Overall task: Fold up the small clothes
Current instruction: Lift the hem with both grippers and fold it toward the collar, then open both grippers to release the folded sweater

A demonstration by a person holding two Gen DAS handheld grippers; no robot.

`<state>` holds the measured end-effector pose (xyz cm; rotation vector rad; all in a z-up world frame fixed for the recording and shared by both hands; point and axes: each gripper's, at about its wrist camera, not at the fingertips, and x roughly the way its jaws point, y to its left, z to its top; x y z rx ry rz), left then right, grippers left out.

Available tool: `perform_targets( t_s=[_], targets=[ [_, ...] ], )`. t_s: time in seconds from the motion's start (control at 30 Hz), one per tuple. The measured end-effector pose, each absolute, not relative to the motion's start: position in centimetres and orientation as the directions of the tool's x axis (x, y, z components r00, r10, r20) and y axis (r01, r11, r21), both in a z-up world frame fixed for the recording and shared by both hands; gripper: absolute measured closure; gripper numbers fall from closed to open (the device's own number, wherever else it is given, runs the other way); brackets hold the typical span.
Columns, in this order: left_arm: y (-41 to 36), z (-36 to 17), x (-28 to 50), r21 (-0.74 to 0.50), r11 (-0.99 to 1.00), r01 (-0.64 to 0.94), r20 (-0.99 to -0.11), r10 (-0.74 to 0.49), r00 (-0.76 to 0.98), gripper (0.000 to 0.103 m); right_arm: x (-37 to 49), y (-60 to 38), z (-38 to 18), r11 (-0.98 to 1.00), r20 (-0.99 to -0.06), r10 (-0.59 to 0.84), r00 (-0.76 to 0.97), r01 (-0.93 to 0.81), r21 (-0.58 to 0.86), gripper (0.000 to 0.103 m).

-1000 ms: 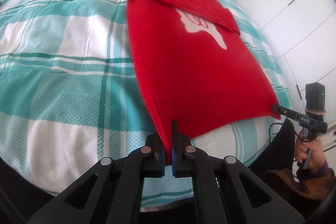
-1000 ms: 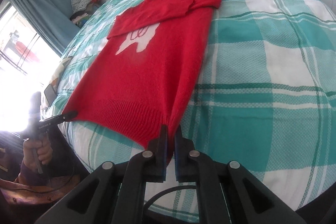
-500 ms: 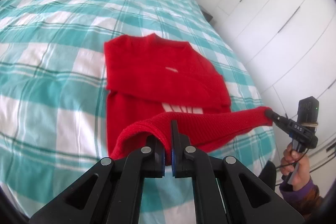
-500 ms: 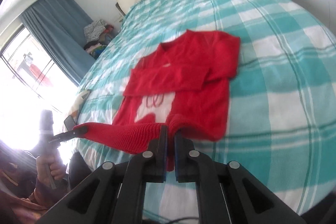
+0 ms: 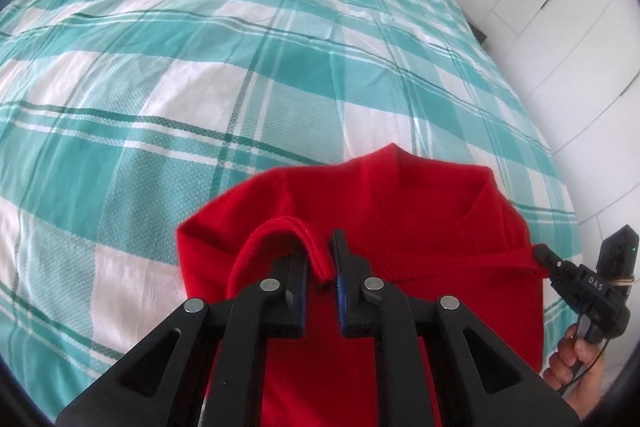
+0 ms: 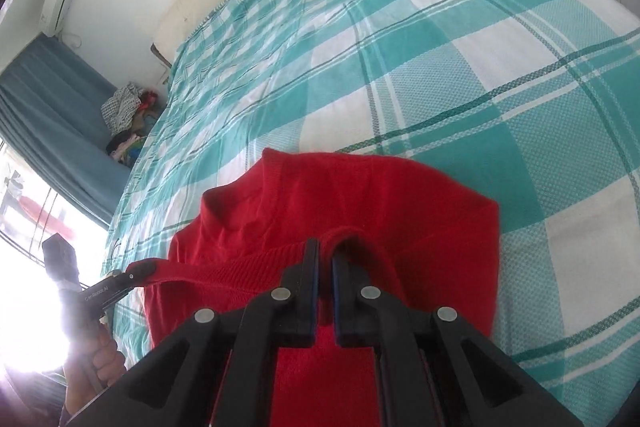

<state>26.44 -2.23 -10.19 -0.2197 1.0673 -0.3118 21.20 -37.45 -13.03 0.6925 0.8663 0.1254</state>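
Wide bed under a teal-and-white checked sheet (image 5: pixel 224 75), carrying the red knitted sweater (image 5: pixel 400 211) near its close edge. Fold judged well under way: ribbed red hem (image 5: pixel 460 261) lifted off the sheet, stretched taut between both tools and carried over the body toward the neckline; lower half doubled on the upper half, yet hem not laid down, so release, smoothing and perhaps a further fold left. Left tool (image 5: pixel 322 267) nearly closed, pinching one hem corner, a loop of knit bulging just before its tips. Right tool (image 6: pixel 325 263) likewise clamped on the opposite hem corner. Sweater directly beneath and ahead of both tools.
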Motion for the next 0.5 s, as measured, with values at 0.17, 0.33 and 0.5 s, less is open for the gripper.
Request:
perform_targets(
  t_s=[0.17, 0.33, 0.5],
  targets=[
    [0.1, -9.9, 27.9, -0.324, 0.946, 0.027, -0.801, -0.290, 0.523, 0.025, 22.6, -40.6, -13.0, 0.715, -0.599, 0.333, 0.728, 0.220, 0.664, 0.043],
    [1.5, -8.2, 25.5, -0.283, 0.957, 0.067, -0.775, -0.269, 0.571, 0.025, 21.6, -39.7, -9.2, 0.822, -0.612, 0.305, 0.730, 0.123, 0.556, 0.043],
    [-0.2, -9.6, 19.7, -0.234, 0.940, 0.248, -0.769, -0.335, 0.545, 0.012, 18.0, -32.8, -8.4, 0.864, -0.650, 0.465, 0.601, -0.149, 0.480, 0.043]
  ],
)
